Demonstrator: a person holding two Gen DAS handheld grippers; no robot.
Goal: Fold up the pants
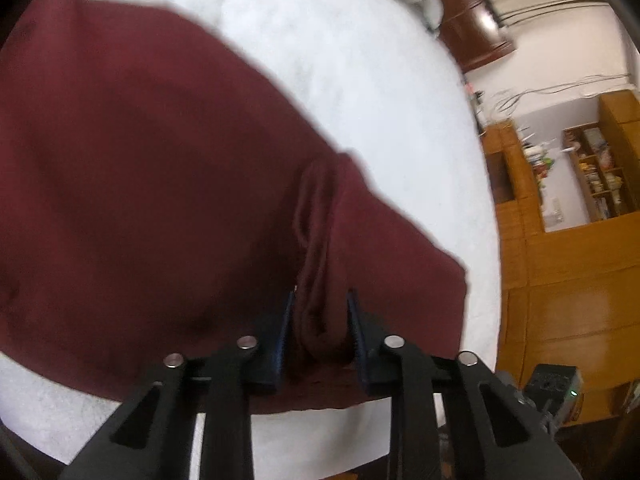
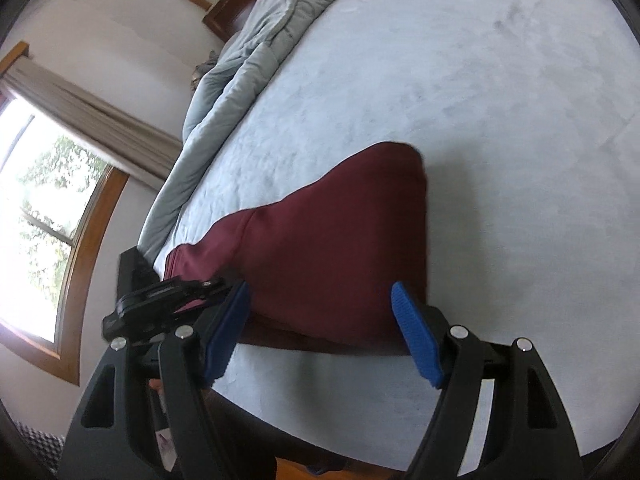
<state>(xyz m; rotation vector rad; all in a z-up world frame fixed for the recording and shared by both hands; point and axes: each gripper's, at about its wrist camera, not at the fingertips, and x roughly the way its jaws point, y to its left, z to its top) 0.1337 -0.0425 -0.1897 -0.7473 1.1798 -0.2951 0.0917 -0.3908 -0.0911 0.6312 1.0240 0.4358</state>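
Observation:
The maroon pants (image 1: 160,200) lie on the pale bed sheet (image 1: 360,80). In the left wrist view my left gripper (image 1: 320,300) has its blue pads pinched on a bunched ridge of the maroon fabric near the cloth's near edge. In the right wrist view the pants (image 2: 332,248) lie as a folded wedge on the sheet (image 2: 480,120). My right gripper (image 2: 320,296) is open, its blue pads (image 2: 416,340) wide apart just above the near edge of the cloth, holding nothing. The left gripper's black body (image 2: 160,300) shows at the left, on the waistband end.
A crumpled grey duvet (image 2: 240,60) lies along the far side of the bed. A window with a wooden frame (image 2: 52,220) is at the left. Wooden shelves and cabinets (image 1: 568,240) stand beyond the bed's right edge.

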